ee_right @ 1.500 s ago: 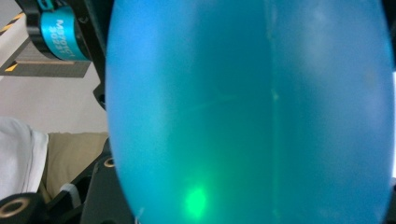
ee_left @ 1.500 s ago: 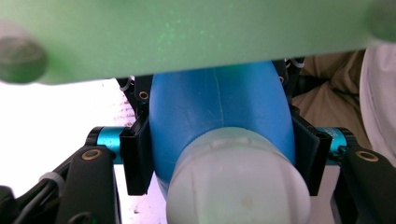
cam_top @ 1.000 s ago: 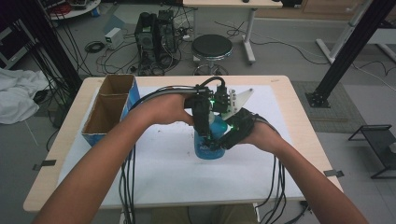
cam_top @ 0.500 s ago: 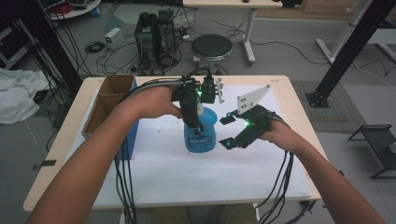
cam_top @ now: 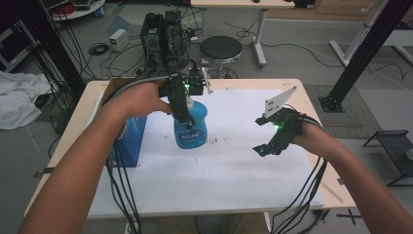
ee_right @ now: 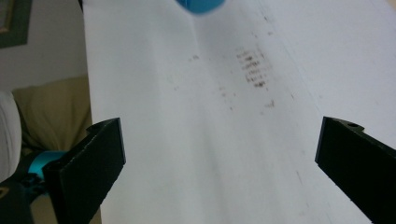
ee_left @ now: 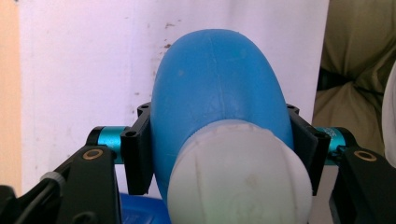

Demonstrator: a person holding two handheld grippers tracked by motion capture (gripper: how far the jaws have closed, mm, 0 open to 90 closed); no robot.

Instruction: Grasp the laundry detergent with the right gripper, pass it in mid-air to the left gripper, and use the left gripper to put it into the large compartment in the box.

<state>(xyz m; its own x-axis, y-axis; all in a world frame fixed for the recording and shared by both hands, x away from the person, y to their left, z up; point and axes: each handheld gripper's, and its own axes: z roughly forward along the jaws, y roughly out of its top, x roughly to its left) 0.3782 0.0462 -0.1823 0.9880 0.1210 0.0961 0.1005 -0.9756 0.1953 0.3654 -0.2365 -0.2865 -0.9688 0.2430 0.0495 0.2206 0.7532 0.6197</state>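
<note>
While my left gripper clamps the blue bottle from above, its jaws press on either side of the bottle's shoulder just below the white cap, as the left gripper view shows. The bottle stands upright towards the far left of the white sheet that covers the table; I cannot tell whether its base touches the sheet or hangs just above it. A blue box sits just left of the bottle, near the table's left edge. My right gripper hovers over the right part of the sheet, well apart from the bottle, its jaws spread wide with nothing between them. Below it, dark smudges mark the sheet.
</note>
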